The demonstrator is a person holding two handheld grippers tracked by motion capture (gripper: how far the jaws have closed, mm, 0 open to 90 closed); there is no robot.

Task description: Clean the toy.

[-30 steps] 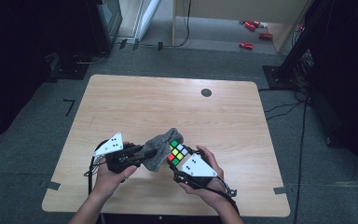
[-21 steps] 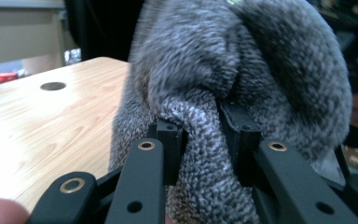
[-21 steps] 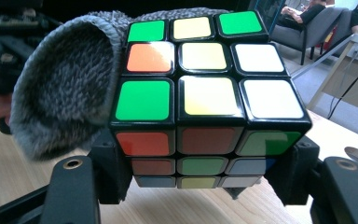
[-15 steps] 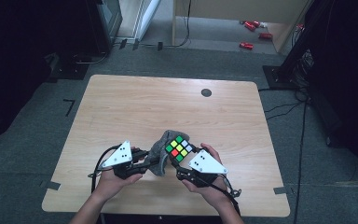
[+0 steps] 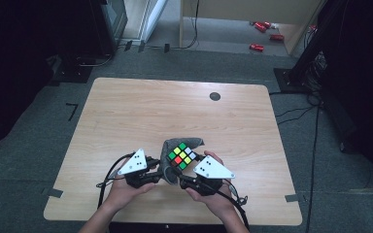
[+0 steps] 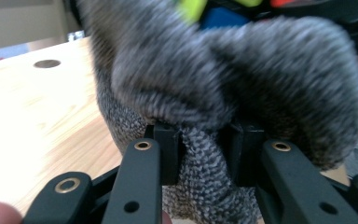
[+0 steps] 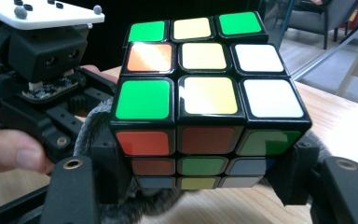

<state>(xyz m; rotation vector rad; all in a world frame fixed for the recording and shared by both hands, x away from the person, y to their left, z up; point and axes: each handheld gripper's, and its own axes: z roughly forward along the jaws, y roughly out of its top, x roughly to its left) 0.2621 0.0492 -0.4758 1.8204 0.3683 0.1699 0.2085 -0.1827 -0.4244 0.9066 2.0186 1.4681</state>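
A scrambled Rubik's cube [image 5: 181, 156] is held just above the wooden table [image 5: 175, 111] near its front edge, with my right gripper [image 5: 185, 166] shut on its two sides. In the right gripper view the cube [image 7: 205, 98] shows green, yellow and white stickers on top, and the right gripper [image 7: 205, 179] clamps its lower layers. A grey knitted cloth [image 5: 171, 173] hangs bunched against the cube's left and underside. My left gripper [image 5: 161, 174] is shut on a fold of the cloth [image 6: 223, 79]. The left gripper [image 6: 203, 149] has just been opening slightly, with the fold still pinched.
A round black grommet [image 5: 214, 96] sits in the table near its far edge. Red objects [image 5: 257, 47] lie on the floor beyond the table. Both hands are close to the front edge, and cables trail from the grippers.
My left hand has moved right and lower, bringing the cloth in against the cube. The cloth is more bunched under the cube. The right hand has kept still.
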